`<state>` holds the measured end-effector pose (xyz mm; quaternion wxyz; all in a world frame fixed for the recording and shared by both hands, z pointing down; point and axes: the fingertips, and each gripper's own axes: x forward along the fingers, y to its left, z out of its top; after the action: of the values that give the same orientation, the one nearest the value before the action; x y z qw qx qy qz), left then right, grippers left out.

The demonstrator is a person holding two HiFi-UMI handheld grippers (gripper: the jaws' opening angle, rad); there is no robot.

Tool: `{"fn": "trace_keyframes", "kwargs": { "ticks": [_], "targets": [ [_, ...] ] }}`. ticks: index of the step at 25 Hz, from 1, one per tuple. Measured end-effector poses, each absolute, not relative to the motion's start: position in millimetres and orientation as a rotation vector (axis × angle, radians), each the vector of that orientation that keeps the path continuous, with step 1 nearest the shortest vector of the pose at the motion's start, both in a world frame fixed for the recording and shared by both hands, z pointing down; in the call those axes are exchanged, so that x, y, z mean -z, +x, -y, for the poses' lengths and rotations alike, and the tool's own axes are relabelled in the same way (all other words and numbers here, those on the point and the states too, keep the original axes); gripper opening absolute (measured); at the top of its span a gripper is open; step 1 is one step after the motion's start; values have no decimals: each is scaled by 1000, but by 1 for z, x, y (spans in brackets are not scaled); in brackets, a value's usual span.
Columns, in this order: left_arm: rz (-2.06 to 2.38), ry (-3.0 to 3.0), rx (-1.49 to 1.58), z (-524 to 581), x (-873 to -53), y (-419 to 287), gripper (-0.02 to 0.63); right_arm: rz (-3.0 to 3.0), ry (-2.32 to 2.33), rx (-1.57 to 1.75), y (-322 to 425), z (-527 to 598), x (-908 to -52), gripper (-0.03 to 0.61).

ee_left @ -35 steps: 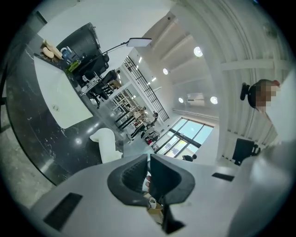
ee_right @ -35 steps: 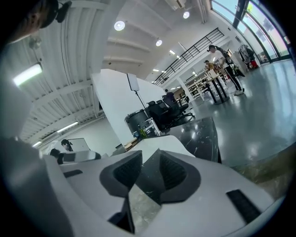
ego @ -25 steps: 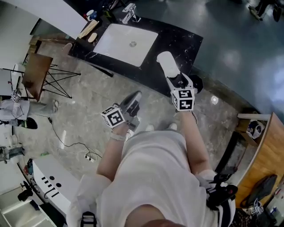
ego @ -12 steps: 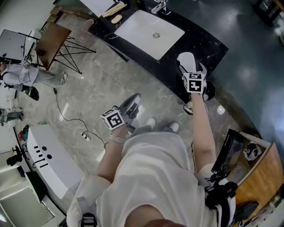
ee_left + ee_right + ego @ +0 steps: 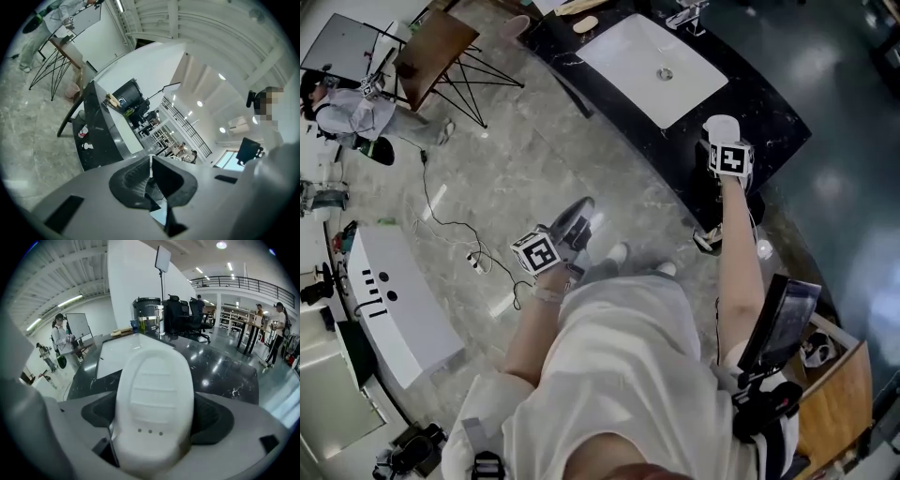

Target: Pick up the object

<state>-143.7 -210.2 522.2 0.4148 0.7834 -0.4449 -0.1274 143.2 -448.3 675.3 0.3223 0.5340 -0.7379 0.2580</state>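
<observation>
A white ribbed slipper-shaped object (image 5: 154, 404) stands between the jaws of my right gripper (image 5: 157, 416), its rounded end pointing away over the black marble counter (image 5: 220, 371). The jaws are opening, and dark pad faces show on both sides of the object. In the head view the right gripper (image 5: 724, 141) reaches over the counter's near edge with the white object (image 5: 722, 125) at its tip. My left gripper (image 5: 578, 214) hangs low over the floor by the person's left side. Its jaws (image 5: 150, 171) are shut with nothing between them.
A white basin (image 5: 661, 66) with a tap is set in the black counter (image 5: 759, 103). A wooden folding table (image 5: 431, 47), a person (image 5: 342, 108) and cables on the marble floor (image 5: 450, 225) lie to the left. A white cabinet (image 5: 394, 300) stands at the lower left.
My right gripper has reached farther out over the counter with the white object between its jaws, and the jaws have widened. The left gripper has stayed in place.
</observation>
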Motion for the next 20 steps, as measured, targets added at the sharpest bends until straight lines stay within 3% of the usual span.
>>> {"fn": "trace_keyframes", "kwargs": {
  "ticks": [20],
  "targets": [
    [1148,1899,390,226,-540,-166,5,1894,1359,-743,134,469,-682,448]
  ]
}}
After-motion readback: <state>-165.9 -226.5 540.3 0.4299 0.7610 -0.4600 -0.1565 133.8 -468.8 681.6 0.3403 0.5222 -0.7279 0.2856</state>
